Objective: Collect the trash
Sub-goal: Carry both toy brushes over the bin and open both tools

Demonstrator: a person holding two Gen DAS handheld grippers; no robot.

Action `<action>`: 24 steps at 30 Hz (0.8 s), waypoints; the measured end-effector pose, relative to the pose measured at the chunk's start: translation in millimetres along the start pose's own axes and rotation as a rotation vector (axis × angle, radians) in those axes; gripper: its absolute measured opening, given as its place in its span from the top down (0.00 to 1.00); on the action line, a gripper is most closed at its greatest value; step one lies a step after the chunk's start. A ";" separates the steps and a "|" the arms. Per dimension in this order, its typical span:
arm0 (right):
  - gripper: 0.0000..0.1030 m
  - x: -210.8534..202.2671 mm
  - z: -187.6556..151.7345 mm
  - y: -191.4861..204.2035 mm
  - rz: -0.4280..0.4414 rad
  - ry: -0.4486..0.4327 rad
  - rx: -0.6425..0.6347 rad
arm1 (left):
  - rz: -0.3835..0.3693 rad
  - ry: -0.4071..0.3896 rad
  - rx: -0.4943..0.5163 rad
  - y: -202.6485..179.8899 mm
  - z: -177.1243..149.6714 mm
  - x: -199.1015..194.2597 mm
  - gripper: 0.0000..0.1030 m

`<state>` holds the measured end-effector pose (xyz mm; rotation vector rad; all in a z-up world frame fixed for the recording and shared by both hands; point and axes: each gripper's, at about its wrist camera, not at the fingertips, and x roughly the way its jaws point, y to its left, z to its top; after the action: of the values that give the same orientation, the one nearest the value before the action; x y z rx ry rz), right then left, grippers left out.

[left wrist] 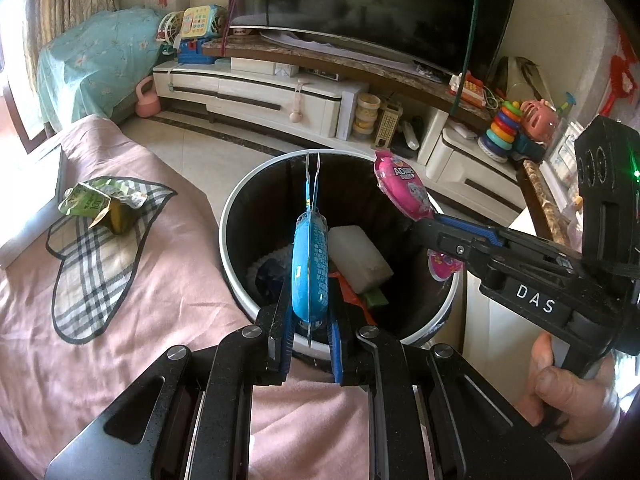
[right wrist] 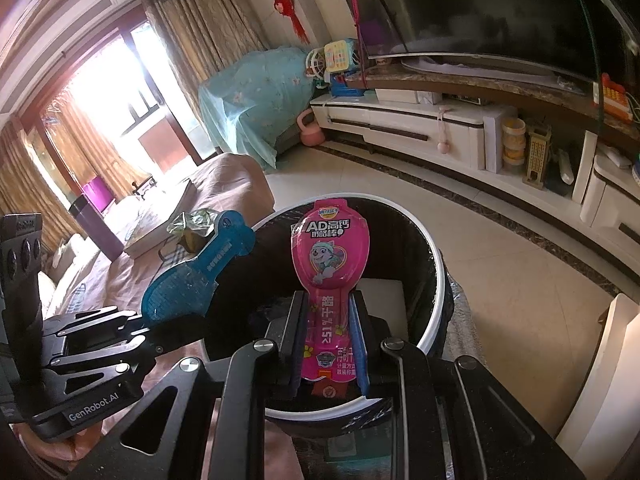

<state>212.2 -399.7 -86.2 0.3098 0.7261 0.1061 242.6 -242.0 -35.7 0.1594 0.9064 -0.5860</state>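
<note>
Both pairs of jaws are clamped on wrappers. Our left gripper [left wrist: 310,332] pinches a blue cheese-stick wrapper [left wrist: 310,264] by its lower end, edge-on between the blue pads, so it stands up toward twelve o'clock over the mouth of the trash bin [left wrist: 236,216]. Our right gripper [right wrist: 328,344] squeezes the stem of a pink cheese-stick wrapper [right wrist: 328,256], its round printed head rising at twelve o'clock, also above the bin opening. In the left wrist view that pink wrapper hangs at about two o'clock from the blue one, near the bin's far right rim, and the two wrappers stay apart.

We see the white rim ringing a black liner. At nine o'clock it sits just beside a pink blanket [left wrist: 160,280]; at twelve o'clock bare tiled floor [left wrist: 208,148] runs to a white TV cabinet [left wrist: 280,96].

Inside the bin lie a white block [left wrist: 360,256], something orange and green beneath it, and a dark bundle at the left.

A crumpled green carton [left wrist: 96,204] rests on a plaid heart patch [left wrist: 92,272] of the blanket at ten o'clock, well away from both grippers.
</note>
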 end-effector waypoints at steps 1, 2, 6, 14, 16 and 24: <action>0.80 0.9 0.1 -0.2 -0.002 0.002 0.000 | 0.000 0.002 -0.002 0.3 0.0 0.8 0.87; 0.80 1.6 0.1 -0.3 -0.003 0.004 0.002 | -0.001 0.003 -0.002 0.4 0.4 1.5 0.87; 0.80 3.5 0.3 -3.0 -0.004 0.007 0.003 | -0.001 0.006 -0.002 1.5 0.3 3.2 0.87; 0.80 5.4 0.2 -4.3 -0.011 0.014 0.000 | -0.004 0.018 0.001 2.9 -1.5 8.6 0.87; 0.80 6.8 0.0 -5.7 -0.012 0.017 0.001 | -0.006 0.020 0.003 2.3 -1.3 10.1 0.87; 0.80 10.7 3.1 -8.5 -0.019 0.031 0.001 | -0.006 0.024 0.007 -1.2 0.1 11.4 0.87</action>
<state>222.1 -406.4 -93.5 0.3030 0.7596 0.0924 247.5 -247.7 -44.4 0.1706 0.9282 -0.5944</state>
